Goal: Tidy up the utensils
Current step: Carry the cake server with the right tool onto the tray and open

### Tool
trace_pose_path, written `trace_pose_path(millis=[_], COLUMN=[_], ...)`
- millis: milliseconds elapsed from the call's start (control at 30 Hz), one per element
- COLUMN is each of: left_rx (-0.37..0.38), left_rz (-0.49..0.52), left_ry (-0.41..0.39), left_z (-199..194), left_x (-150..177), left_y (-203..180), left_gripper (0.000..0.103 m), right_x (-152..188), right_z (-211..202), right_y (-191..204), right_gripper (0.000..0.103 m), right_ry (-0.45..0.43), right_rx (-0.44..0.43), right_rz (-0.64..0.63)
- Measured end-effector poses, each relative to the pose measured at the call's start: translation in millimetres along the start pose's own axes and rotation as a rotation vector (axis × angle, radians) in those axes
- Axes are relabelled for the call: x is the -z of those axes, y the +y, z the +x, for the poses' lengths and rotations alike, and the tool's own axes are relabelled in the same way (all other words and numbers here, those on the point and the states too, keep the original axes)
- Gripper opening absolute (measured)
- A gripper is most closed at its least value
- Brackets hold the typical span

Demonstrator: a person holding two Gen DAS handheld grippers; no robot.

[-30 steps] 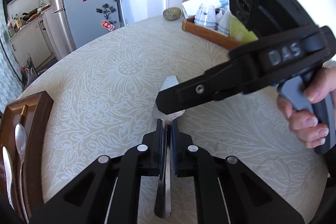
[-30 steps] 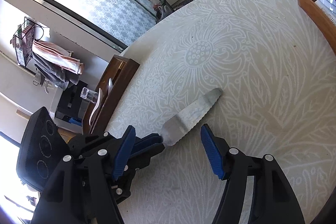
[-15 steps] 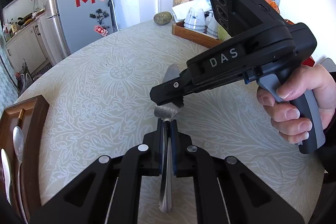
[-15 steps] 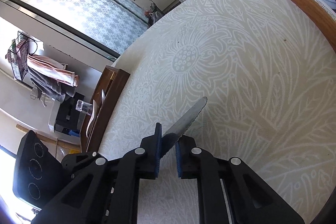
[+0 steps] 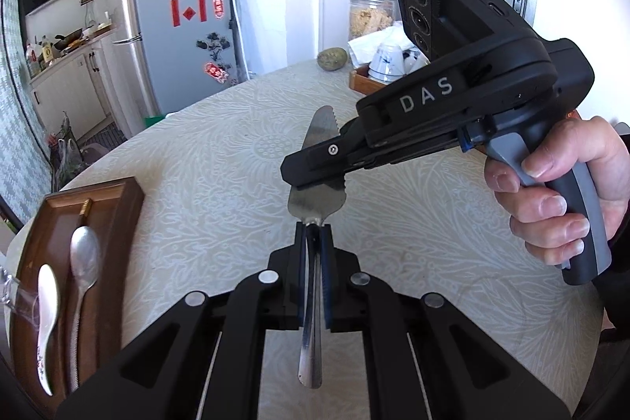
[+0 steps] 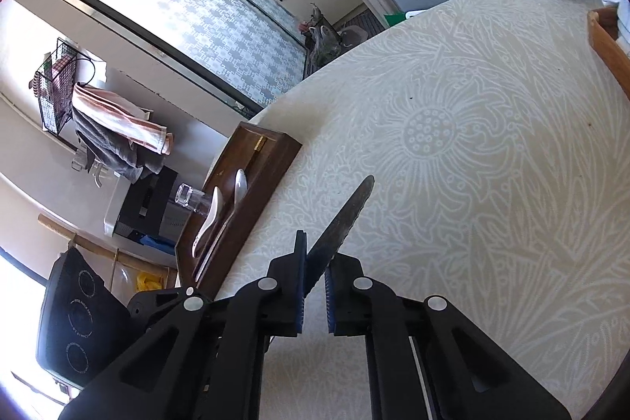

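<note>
Your left gripper [image 5: 314, 235] clamps the handle of the serrated steel cake server [image 5: 317, 160], your right gripper [image 6: 314, 258] pinches its blade, above the surface [image 5: 220, 160]. Two spoons [image 5: 82, 254] already lie in the dark wooden tray [image 5: 126, 191]; the server remains.

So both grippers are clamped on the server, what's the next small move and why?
Probably the left gripper should open. It pinches the server at the handle while the right gripper grips the blade; freeing one end would let the right carry it toward the tray that holds the spoons.
</note>
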State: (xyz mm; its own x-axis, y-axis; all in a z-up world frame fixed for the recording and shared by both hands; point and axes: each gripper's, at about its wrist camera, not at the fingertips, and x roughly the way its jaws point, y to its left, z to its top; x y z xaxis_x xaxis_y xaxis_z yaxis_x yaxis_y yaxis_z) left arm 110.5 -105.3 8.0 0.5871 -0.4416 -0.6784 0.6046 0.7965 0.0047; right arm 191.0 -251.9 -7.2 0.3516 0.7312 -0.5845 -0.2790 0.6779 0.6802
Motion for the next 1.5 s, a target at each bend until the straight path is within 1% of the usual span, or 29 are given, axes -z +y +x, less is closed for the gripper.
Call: trace_pose_path(millis=[300, 667, 733, 833, 933, 1067, 1300, 1500], left_rx=[-0.060, -0.149, -0.140, -0.175, -0.185, -0.215, -0.208, -0.221], left_rz=[-0.052, -0.137, -0.157, -0.156, -0.171, -0.165, -0.193, -0.182], left_ry=[-0.016, -0.022, -0.021, -0.004, 0.004, 0.029, 0.049, 0.069], left_z=[-32, -66, -69, -73, -76, -77, -71, -63], left_x=[16, 38, 41, 44, 45, 48, 61, 62], left_y=[40, 108, 117, 125, 136, 144, 150, 151], left_gripper=[0.008, 0.007, 0.008, 0.008, 0.008, 0.008, 0.008, 0.008], right_x=[-11, -34, -36, -40, -43, -46, -40, -38], right_z=[39, 110, 124, 141, 152, 167, 182, 188], right_y=[45, 103, 110, 116, 122, 128, 123, 115], right_gripper=[0.008, 0.007, 0.007, 0.007, 0.007, 0.007, 0.007, 0.009], right_ry=[0.044, 0.114, 0.126, 0.147, 0.157, 0.172, 0.193, 0.210], right_rx=[-0.025, -0.087, -0.092, -0.117, -0.137, -0.143, -0.140, -0.131], right_rz=[-0.066, -0.130, -0.136, -0.133, -0.131, -0.139, -0.135, -0.119])
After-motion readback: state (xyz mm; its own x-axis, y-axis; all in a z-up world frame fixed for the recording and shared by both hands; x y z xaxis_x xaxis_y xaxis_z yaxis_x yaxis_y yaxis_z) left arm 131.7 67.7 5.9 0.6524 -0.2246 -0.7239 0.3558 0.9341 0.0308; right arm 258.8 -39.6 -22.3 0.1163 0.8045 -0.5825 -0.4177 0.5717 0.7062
